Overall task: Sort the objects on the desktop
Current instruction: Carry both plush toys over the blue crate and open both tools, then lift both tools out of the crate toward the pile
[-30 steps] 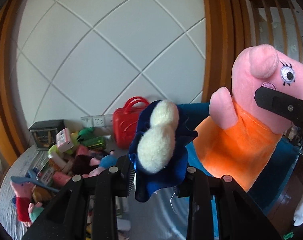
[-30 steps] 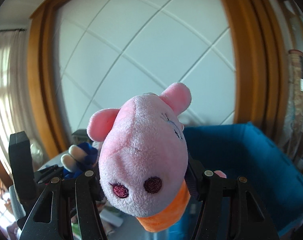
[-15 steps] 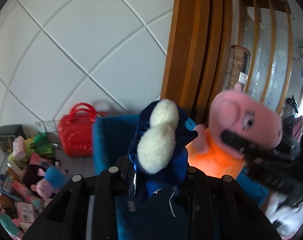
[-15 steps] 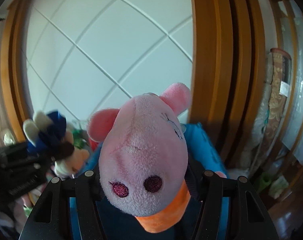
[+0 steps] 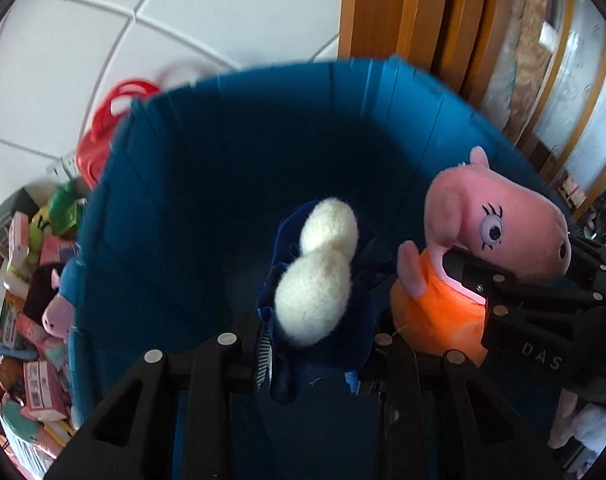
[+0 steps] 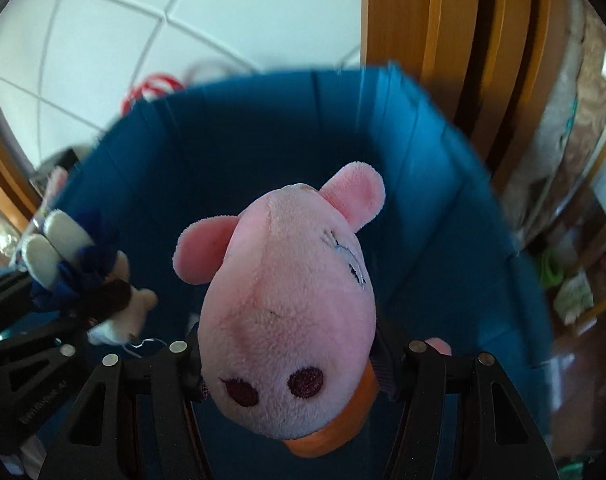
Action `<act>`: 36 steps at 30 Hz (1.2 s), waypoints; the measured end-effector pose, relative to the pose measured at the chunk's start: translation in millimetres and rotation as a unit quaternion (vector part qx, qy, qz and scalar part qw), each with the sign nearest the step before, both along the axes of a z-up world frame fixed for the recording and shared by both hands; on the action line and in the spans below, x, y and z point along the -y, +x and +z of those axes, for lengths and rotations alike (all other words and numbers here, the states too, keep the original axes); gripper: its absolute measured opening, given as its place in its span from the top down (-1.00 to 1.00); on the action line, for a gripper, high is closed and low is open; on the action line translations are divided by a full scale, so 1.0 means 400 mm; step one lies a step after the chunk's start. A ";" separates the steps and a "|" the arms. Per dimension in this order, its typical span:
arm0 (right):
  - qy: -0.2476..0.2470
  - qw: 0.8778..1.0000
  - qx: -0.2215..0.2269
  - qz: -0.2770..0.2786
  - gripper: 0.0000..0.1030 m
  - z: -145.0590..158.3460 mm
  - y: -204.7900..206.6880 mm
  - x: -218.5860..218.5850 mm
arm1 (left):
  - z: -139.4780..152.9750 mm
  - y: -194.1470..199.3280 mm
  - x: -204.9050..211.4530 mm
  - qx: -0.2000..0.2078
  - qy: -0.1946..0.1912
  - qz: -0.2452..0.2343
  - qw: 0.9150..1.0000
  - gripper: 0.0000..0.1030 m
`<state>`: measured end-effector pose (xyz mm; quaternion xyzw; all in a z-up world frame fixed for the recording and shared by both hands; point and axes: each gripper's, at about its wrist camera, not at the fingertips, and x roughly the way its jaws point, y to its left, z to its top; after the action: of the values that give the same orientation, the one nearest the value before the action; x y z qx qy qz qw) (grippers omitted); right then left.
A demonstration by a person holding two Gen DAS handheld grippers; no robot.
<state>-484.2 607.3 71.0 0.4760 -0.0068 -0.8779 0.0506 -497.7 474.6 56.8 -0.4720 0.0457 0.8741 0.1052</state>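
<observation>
So we've got both toys hanging over the open mouth of the deep blue plastic bin (image 5: 207,184), ready to drop. Our left gripper (image 5: 315,344) is clamped tight on the small dark-blue plush with white woolly feet (image 5: 319,280), and our right gripper (image 6: 291,364) is squeezing the pink pig plush in an orange dress (image 6: 287,312) around the neck. Both point steeply down so they'd fall inside, not on the rim.

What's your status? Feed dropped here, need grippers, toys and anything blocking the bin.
Left gripper shut on blue plush. Right gripper shut on pink pig. Both over blue bin; nothing blocking.
</observation>
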 end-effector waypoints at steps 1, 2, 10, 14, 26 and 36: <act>0.000 1.000 0.011 0.003 -0.17 -0.019 -0.004 -0.001 | -0.010 -0.005 0.008 0.004 -0.004 0.004 1.000 0.44; 0.002 1.000 0.017 0.006 -0.17 -0.032 -0.004 -0.003 | -0.016 -0.007 0.007 0.007 -0.009 0.007 1.000 0.44; 0.032 0.999 0.017 -0.001 -0.17 -0.062 0.005 -0.026 | -0.042 -0.017 0.026 0.025 -0.002 0.013 1.000 0.10; 0.032 0.999 0.000 0.000 -0.17 -0.047 0.021 -0.033 | -0.035 -0.010 0.029 0.020 0.007 0.013 1.000 -0.34; 0.027 1.000 -0.015 -0.001 -0.61 -0.033 0.006 -0.024 | -0.034 -0.007 0.017 0.012 -0.010 0.010 1.000 -0.34; 0.042 0.999 -0.009 0.000 -0.79 -0.036 0.009 -0.020 | -0.033 -0.009 0.034 0.012 -0.007 0.024 1.000 -0.34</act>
<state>-480.6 615.4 56.8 0.4697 0.0306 -0.8818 0.0306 -501.4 461.0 43.6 -0.4844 0.0389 0.8702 0.0812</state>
